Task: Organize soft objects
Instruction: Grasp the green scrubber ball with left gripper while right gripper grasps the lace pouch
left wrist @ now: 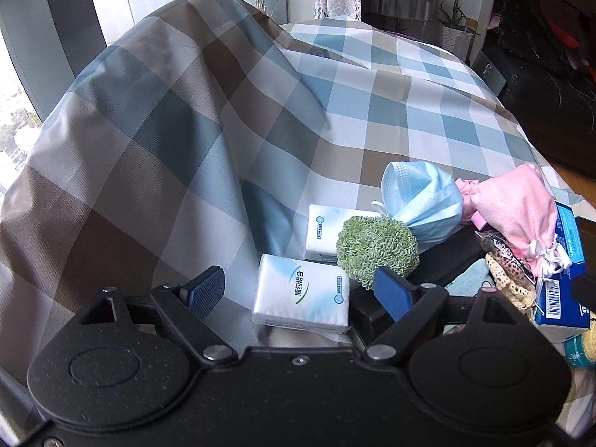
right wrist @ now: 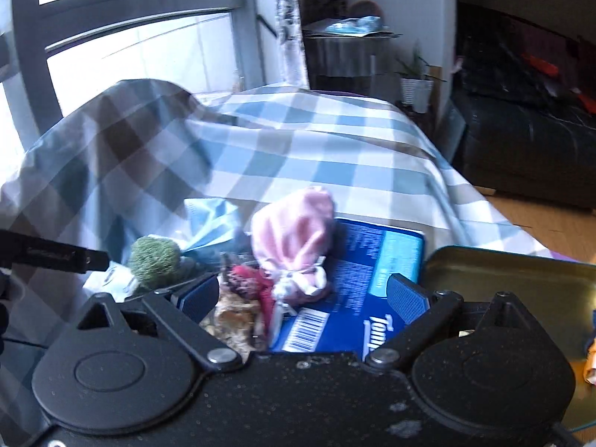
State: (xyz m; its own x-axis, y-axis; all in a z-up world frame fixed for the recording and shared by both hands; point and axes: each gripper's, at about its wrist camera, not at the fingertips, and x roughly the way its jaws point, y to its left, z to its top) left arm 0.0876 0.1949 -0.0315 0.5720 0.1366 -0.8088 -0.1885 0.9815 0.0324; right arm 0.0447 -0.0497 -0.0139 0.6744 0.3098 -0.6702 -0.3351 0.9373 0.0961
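The soft things lie bunched on a bed under a checked cover (left wrist: 335, 111): two tissue packs, the near pack (left wrist: 302, 290) lying between the spread fingers of the left claw (left wrist: 300, 290), which is open and grips nothing; the far pack (left wrist: 323, 231) just behind it; a green scrubber (left wrist: 376, 247) touching both packs; a blue mask (left wrist: 424, 201) bundled behind the scrubber; a pink pouch (left wrist: 517, 208) beside the mask, leaning on a blue box (left wrist: 566, 260); the right claw (right wrist: 303, 300) is open too, its fingers either side of the pouch's tied neck and the box, not clamped; a dark tin (right wrist: 514, 272) sits just right of the box.
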